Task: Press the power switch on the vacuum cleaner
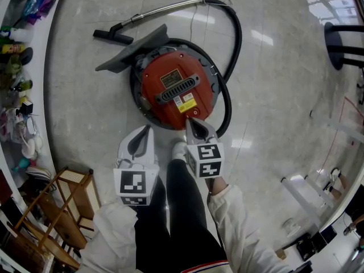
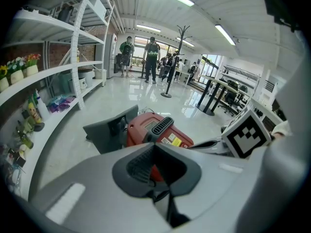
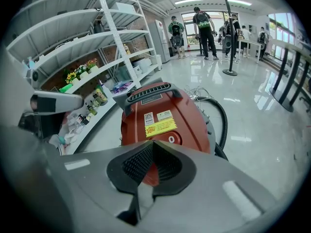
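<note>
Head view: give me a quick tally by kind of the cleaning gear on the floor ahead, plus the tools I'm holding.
Vacuum cleaner, red: 1
Hose, black: 1
Metal wand: 1
Tools: 2 (left tool, right tool)
Total: 5

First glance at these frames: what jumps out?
The round red canister vacuum cleaner on the glossy pale floor, centre of the head view, with its black hose curling round it. Next, the right tongs, shut, tip at the vacuum's near edge by the yellow label; the left tongs, also shut, hang beside them over floor.
</note>
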The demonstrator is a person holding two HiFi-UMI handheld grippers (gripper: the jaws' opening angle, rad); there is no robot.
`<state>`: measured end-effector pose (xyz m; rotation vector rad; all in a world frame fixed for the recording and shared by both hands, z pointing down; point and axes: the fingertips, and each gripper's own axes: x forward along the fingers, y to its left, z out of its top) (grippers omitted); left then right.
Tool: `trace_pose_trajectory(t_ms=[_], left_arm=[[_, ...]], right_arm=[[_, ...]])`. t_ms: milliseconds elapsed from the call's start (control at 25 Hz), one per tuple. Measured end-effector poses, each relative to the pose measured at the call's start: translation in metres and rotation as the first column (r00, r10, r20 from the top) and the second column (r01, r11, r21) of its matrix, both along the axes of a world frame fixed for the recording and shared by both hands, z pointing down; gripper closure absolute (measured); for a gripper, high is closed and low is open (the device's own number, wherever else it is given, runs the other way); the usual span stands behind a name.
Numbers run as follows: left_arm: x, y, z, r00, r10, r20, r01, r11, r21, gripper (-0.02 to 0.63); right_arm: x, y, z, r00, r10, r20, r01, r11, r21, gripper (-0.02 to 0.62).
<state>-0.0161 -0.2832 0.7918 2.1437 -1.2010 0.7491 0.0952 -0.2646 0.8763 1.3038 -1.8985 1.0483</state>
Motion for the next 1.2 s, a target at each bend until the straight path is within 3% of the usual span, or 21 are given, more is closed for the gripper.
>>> trace_pose_trajectory(t_ms=[1200], left_arm=[[-0.0033,0.0039,-0.0028,1.000,0.001,0.006,-0.001,1.000,0.003,0.606]], right_arm=[[-0.0028,0.0020,0.0066,0.999,-0.025,-0.033,0.026,1.000,0.015,0.594]])
